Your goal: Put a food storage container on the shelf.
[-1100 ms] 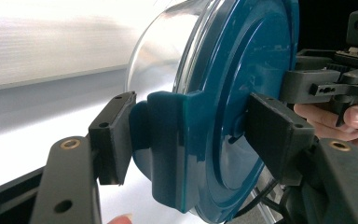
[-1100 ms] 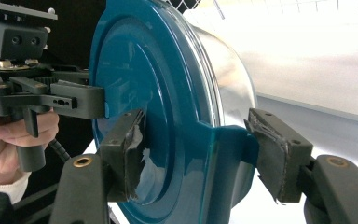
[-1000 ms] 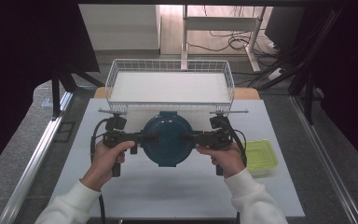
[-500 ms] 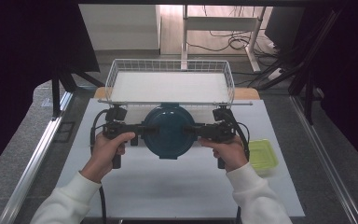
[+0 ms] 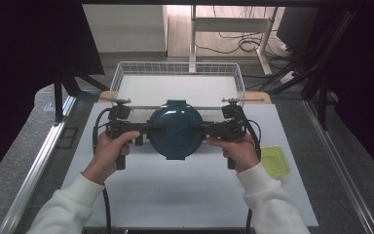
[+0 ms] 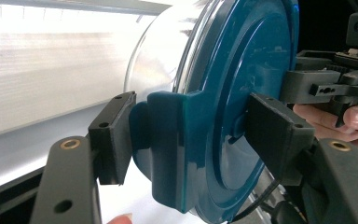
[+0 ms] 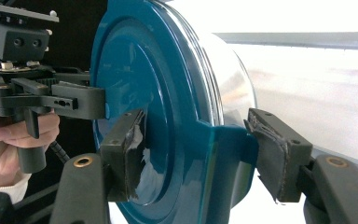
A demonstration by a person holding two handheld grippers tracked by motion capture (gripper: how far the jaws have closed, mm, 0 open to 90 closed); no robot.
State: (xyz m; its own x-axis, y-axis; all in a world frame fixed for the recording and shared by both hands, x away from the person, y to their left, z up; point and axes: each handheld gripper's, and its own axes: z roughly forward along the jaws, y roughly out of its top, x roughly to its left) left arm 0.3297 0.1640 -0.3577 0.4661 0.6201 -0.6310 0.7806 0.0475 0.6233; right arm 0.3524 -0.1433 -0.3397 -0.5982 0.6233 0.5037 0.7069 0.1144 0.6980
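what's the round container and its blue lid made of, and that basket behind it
The lid looks like glossy moulded plastic: it is opaque teal with soft reflections and a thick clip tab. The container body under it is clear and shiny, glass or hard clear plastic; the look leaves that open. The basket appears to be white coated wire, an open grid of thin rods.

The high view is looking down and forward from above the person's side of the table (image 5: 185,195), far enough back to see the whole top. Each gripper view is looking along its own jaws, very close to the blue lid (image 6: 242,93). All three views are sharing that lid in the middle.
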